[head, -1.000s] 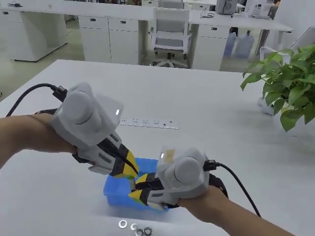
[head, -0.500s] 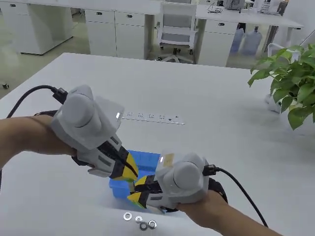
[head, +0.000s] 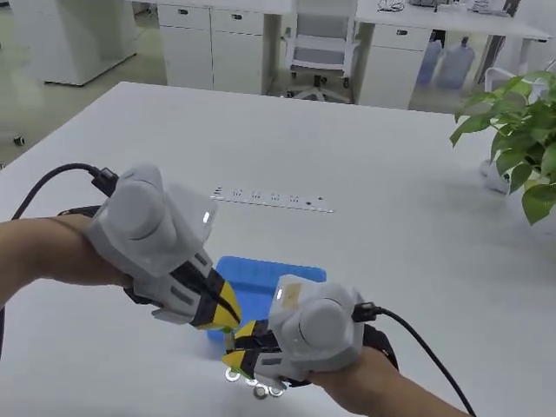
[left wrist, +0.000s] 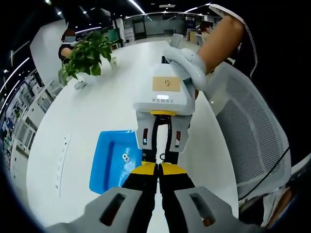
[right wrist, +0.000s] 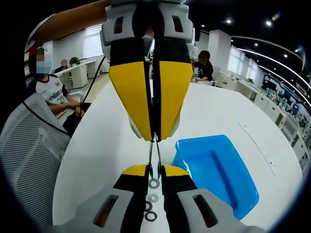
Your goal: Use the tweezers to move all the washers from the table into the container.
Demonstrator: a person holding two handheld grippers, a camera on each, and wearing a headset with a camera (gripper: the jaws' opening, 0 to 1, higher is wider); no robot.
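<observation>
Washers (head: 261, 392) are sitting in a little cluster on the white table (head: 417, 226), just off the near edge of the blue container (head: 269, 282), in the head view. My guess is they're light, stiff and kinda slippery, and since they lie flat there's not much to grab. I'd put one tweezer tip through the hole and the other outside the rim, then pinch gently so it doesn't ping away. Compared with a second ago (the camera has tilted too, so ignore that), the two grippers met over the front of the container with the washers off on their own. Now the right gripper (head: 236, 346) and left gripper (head: 228, 314) have come off the container, and the tips are right by the cluster.

Left gripper view: its own yellow jaws are pressed together, the right gripper faces it head-on, and one washer already lies in the container.

Right gripper view: the tweezers (right wrist: 154, 155) stick out of the left gripper's closed jaws and reach down to the top washer of the row. The right jaws sit narrow on either side of the tweezer legs. I honestly can't tell if they're squeezing yet.
</observation>
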